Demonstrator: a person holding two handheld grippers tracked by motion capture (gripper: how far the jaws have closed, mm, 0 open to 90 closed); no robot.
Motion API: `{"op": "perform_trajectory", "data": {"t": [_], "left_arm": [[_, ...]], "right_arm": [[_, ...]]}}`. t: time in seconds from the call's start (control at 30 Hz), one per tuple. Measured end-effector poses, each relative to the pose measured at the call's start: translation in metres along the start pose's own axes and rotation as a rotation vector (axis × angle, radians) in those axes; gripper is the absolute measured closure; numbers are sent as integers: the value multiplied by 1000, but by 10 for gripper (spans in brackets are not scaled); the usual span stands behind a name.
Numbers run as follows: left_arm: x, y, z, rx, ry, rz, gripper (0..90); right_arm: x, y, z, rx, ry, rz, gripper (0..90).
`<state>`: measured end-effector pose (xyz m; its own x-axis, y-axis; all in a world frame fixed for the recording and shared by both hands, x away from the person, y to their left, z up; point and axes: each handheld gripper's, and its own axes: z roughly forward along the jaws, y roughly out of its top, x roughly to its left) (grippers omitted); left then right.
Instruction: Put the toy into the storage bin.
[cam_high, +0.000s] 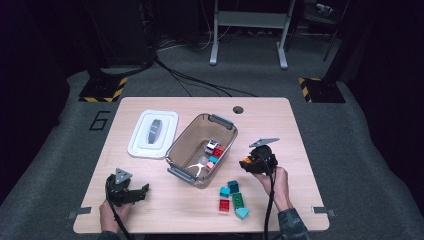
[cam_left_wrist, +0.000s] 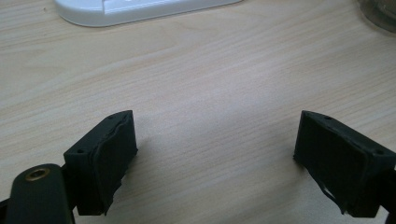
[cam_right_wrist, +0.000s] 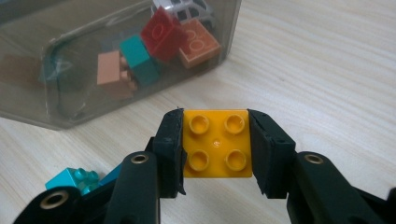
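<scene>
Pale wood table (cam_high: 150, 200) (grey carpet (cam_high: 60, 150), seemingly) under grippers

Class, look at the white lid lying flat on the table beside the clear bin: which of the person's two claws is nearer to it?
Left. The left claw sits open, toward the table's near edge from the white lid. The right claw, holding a yellow brick, is beyond the clear bin.

The square yellow plastic brick (cam_right_wrist: 217, 143) has a smooth, slightly glossy face. The black gripper pads (cam_right_wrist: 172, 151) gripping it look matt and rubbery. The pale wooden table (cam_left_wrist: 210, 84) shows fine grain with a satin finish. The smoky translucent plastic bin (cam_right_wrist: 56, 100) gleams; the white plastic lid (cam_left_wrist: 140, 8) is glossy.
</scene>
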<state>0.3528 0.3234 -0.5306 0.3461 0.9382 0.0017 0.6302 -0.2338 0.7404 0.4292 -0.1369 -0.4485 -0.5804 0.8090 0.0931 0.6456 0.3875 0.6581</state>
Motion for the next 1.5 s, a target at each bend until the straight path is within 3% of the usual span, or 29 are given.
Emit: {"op": "perform_trajectory", "data": {"t": [0.47, 0.9, 1.2, 1.5], "left_arm": [[0, 0, 0, 0, 0, -1, 126], [0, 0, 0, 0, -1, -1, 127], [0, 0, 0, 0, -1, -2, 127], [0, 0, 0, 0, -1, -2, 127]], "right_arm": [[-4, 17, -17, -53, 12, -4, 589], [-2, 43, -42, -104, -27, -46, 590], [14, 70, -56, -136, -26, -91, 589], [39, 94, -54, -146, 16, -158, 589]]}}
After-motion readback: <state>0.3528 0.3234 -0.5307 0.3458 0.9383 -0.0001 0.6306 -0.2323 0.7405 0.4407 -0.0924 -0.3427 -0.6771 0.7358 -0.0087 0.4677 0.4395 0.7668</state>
